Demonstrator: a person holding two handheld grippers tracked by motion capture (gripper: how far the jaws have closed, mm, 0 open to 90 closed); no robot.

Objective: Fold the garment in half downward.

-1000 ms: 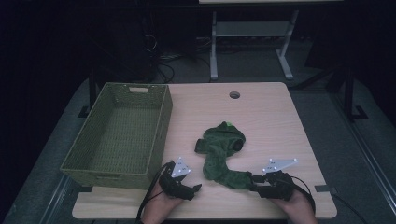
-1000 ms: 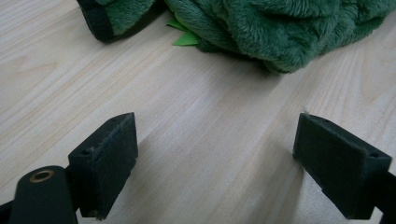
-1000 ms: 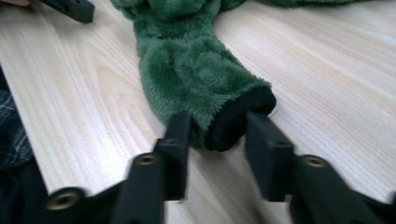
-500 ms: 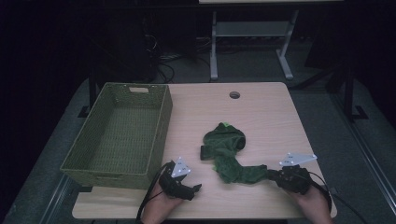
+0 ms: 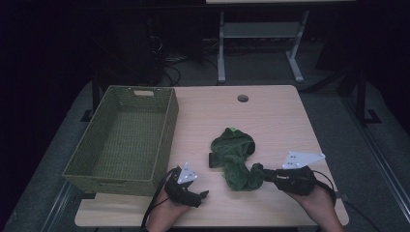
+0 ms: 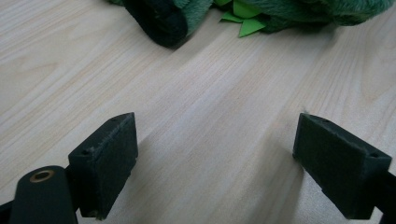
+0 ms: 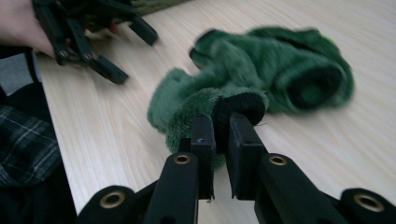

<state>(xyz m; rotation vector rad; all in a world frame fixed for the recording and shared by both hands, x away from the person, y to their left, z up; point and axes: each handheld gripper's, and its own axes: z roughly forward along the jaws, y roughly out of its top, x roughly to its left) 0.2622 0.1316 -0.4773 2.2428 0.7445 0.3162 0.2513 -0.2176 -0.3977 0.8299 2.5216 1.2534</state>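
Observation:
A dark green fuzzy cloth [image 5: 234, 154] lies crumpled on the wooden table [image 5: 270, 116], right of centre. My right gripper [image 5: 258, 173] is at its near end; its jaws have just been closing and are now shut on a black-lined fold of the cloth [image 7: 280, 70], held a little above the tabletop between the right gripper's pads [image 7: 220, 123]. My left gripper [image 5: 200, 195] rests near the front edge, left of the cloth, open and empty. In its own view the left gripper [image 6: 217, 140] has bare wood between its jaws, with the cloth [image 6: 299, 9] beyond.
A green woven basket [image 5: 167, 140] stands empty on the table's left side, close to the left hand. A round cable hole [image 5: 242, 98] is at the table's far edge. The left gripper [image 7: 112, 51] is at the upper left of the right gripper view.
The right gripper closed on the cloth's near end, drew it to the right, then rose a little with it. The left gripper has stayed put.

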